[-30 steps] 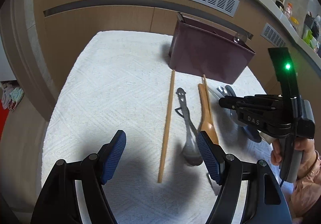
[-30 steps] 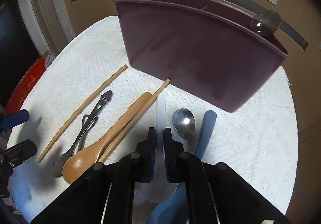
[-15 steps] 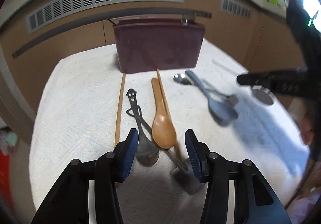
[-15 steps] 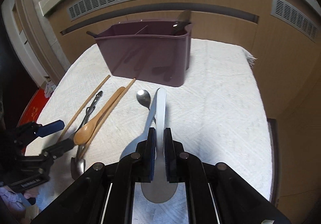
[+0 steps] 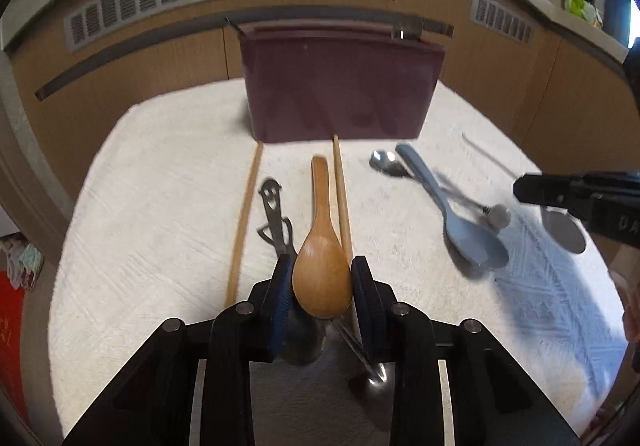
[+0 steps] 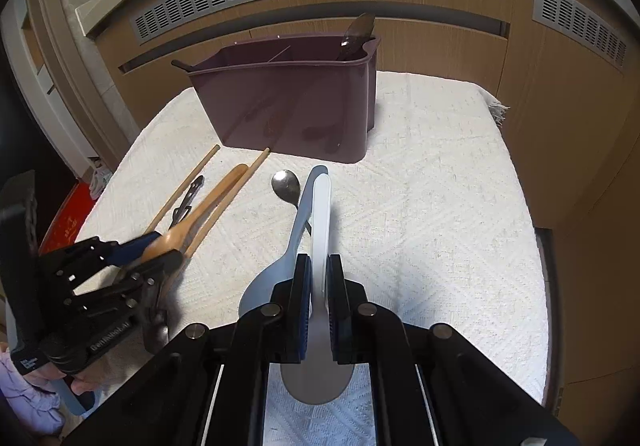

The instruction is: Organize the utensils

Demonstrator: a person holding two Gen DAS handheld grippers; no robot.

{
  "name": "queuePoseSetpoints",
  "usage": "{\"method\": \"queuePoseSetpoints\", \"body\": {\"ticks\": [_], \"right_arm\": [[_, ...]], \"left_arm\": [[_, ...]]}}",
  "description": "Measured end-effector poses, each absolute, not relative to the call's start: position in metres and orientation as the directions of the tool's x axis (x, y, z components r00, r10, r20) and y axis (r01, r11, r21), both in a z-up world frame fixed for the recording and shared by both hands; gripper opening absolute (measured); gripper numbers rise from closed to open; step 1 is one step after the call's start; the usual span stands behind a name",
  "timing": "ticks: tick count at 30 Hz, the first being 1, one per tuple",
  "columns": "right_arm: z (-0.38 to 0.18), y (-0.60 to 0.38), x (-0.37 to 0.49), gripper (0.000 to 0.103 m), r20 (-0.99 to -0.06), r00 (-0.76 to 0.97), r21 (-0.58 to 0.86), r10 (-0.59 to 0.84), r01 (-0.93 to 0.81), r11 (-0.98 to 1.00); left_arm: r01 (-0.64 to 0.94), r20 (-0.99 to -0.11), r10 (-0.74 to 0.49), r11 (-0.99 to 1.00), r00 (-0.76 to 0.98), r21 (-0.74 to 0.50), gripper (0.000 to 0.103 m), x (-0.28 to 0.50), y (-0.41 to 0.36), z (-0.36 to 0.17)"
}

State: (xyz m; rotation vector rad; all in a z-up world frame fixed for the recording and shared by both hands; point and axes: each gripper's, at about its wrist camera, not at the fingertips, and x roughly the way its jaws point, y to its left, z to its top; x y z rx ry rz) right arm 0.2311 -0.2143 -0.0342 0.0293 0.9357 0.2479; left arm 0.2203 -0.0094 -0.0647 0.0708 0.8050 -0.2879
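Left gripper [image 5: 322, 280]: clamped on the bowl of the brown wooden spoon [image 5: 321, 246].
Right gripper [image 6: 319, 286]: pinching the white plastic spoon [image 6: 320, 222] by its handle.
Around: pale blue plastic spoon [image 6: 294, 242] and small steel spoon [image 6: 286, 185] just beside it, on the white woven cloth [image 6: 432, 214].
Ahead: dark purple plastic utensil caddy [image 6: 296, 102], one dark utensil [image 6: 356, 32] standing inside.
Count: two wooden chopsticks [image 5: 242, 222], one flat metal smiley-face utensil [image 5: 274, 214].

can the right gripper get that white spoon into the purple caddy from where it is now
Probably yes. The right gripper is shut on the white spoon, held above the cloth, and the purple caddy stands straight ahead with its top open. Only a dark utensil occupies its right end.
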Motion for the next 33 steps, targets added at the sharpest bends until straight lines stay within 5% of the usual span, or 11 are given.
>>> {"method": "queuePoseSetpoints", "body": {"ticks": [10, 25, 33], "right_arm": [[-0.048, -0.208, 0.233, 0.007, -0.814, 0.516, 0.174, 0.266, -0.221, 0.960], [-0.074, -0.185, 0.272, 0.012, -0.867, 0.442, 0.110, 0.230, -0.280, 0.954], [-0.049, -0.192, 0.260, 0.010, -0.823, 0.513, 0.113, 0.244, -0.272, 0.956]], "left_arm": [[0.284, -0.583, -0.251, 0.958, 0.773, -0.036, 0.030, 0.204, 0.011, 0.001], [0.264, -0.588, -0.259, 0.961, 0.766, -0.078, 0.030, 0.209, 0.022, 0.001], [0.262, -0.588, -0.274, 0.959, 0.761, -0.108, 0.029, 0.208, 0.028, 0.007]]}}
